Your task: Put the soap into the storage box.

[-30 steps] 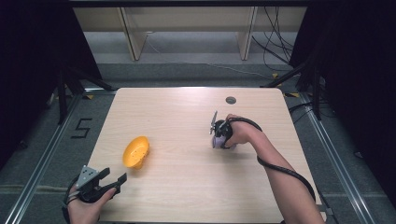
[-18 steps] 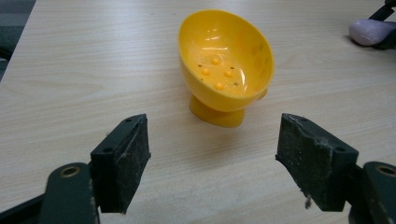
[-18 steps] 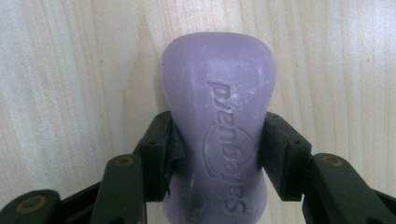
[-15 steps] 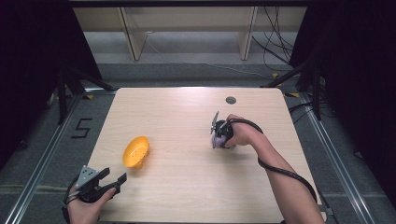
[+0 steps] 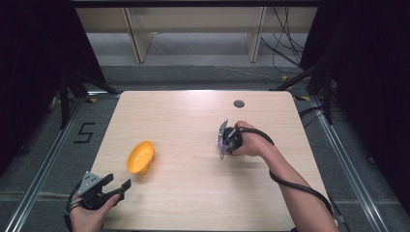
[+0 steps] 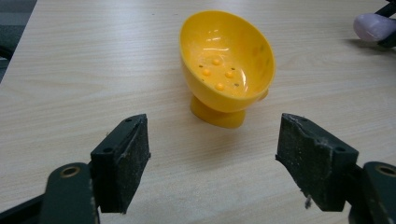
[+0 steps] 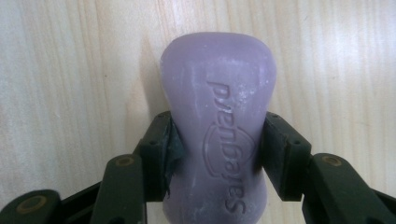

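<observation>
A yellow perforated soap dish (image 5: 140, 157) stands tilted on its foot on the left half of the wooden table; in the left gripper view the yellow dish (image 6: 227, 64) sits just beyond the jaws. My left gripper (image 5: 114, 188) hovers at the table's near left corner, open and empty (image 6: 212, 163). My right gripper (image 5: 223, 141) is right of centre, pointing down at the table, shut on a purple bar of soap (image 7: 218, 121) with embossed lettering. The soap (image 6: 375, 27) also peeks in at the top right of the left gripper view.
A small dark round hole (image 5: 239, 103) marks the table's far right. A black cable (image 5: 300, 188) trails along the right forearm. Shelf legs (image 5: 135, 38) and dark curtains stand beyond the table; floor rails run along both sides.
</observation>
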A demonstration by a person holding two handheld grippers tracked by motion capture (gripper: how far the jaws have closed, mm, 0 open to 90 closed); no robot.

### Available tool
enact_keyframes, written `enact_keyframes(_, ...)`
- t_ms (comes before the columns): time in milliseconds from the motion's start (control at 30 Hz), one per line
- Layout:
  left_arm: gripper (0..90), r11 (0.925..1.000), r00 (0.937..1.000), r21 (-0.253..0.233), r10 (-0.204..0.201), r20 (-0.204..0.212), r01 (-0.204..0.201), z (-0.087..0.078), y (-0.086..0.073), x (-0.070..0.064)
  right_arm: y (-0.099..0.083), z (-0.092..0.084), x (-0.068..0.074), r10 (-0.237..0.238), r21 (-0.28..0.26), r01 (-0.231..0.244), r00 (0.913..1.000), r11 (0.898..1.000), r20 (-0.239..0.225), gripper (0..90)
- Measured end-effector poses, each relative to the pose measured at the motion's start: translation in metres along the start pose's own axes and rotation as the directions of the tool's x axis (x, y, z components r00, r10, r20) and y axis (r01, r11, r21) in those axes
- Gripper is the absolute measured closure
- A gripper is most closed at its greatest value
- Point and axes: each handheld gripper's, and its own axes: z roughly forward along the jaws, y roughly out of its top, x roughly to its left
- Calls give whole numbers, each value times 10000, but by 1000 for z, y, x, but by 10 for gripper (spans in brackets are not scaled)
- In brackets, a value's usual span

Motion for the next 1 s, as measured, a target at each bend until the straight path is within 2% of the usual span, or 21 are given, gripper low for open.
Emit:
enact_keyframes(33, 248, 10000, 10000, 7, -35, 3, 35, 0, 0, 0, 0, -2, 2, 173, 5, -174, 9997, 9998, 154, 503)
enact_keyframes(67, 247, 10000, 10000, 12, -73, -4, 73, 0, 0, 0, -1, -2, 1, -47, -161, 50, 9998, 9999, 215, 502)
enact_keyframes(100, 248, 9999, 9999, 5, -102, 9, 102, 0, 0, 0, -1, -5, 5, 211, -94, -208, 9992, 9997, 328, 503)
enact_keyframes(133, 247, 9999, 9999, 1, -110, 18, 110, 0, 0, 0, -2, -6, 6, 154, -210, -144, 9987, 9997, 487, 503)
enact_keyframes(167, 247, 10000, 9999, -9, -97, 29, 97, 1, 0, 0, -3, -7, 6, 76, -331, -61, 9990, 9994, 445, 503)
enact_keyframes(267, 248, 10000, 10000, 20, 39, -1, -39, 0, 0, 0, -6, -11, 11, 325, -458, -288, 9962, 9985, 813, 503)
enact_keyframes(300, 248, 10000, 10000, -16, 33, 14, -33, 0, 0, 0, -6, -11, 11, 81, -710, -21, 9964, 9975, 838, 503)
enact_keyframes(333, 247, 10000, 10000, -16, 27, -27, -27, 0, 0, 0, -7, -12, 11, 84, -715, -11, 9947, 9974, 1028, 503)
enact_keyframes(367, 248, 10000, 10000, 57, 3, -96, -3, -1, 0, -1, -8, -13, 10, -168, -811, 263, 9931, 9964, 1160, 503)
enact_keyframes(400, 248, 10000, 10000, -27, -53, -16, 53, 0, 0, 0, -8, -15, 12, 71, -741, 12, 9937, 9973, 1118, 503)
enact_keyframes(500, 248, 9999, 9999, -18, -107, -2, 107, 0, 0, 0, -10, -19, 15, 23, -882, 109, 9891, 9960, 1474, 503)
enact_keyframes(600, 248, 9999, 10000, -39, -98, 7, 98, 0, 0, 0, -11, -25, 18, -77, -926, 231, 9865, 9954, 1634, 503)
enact_keyframes(633, 248, 10000, 10000, -34, 8, -7, -9, 0, 0, 0, -11, -26, 19, -137, -1025, 324, 9840, 9942, 1775, 503)
enact_keyframes(733, 249, 10000, 10000, 6, 12, -67, -12, -1, 0, 0, -12, -31, 26, -102, -1163, 345, 9791, 9926, 2031, 503)
enact_keyframes(867, 249, 10000, 10000, -9, 28, -59, -28, -1, 0, -1, -14, -38, 34, -291, -1290, 604, 9722, 9898, 2322, 503)
enact_keyframes(1000, 249, 10000, 10000, -37, 36, -24, -36, -1, 0, 0, -16, -45, 41, -337, -1357, 735, 9608, 9880, 2753, 503)
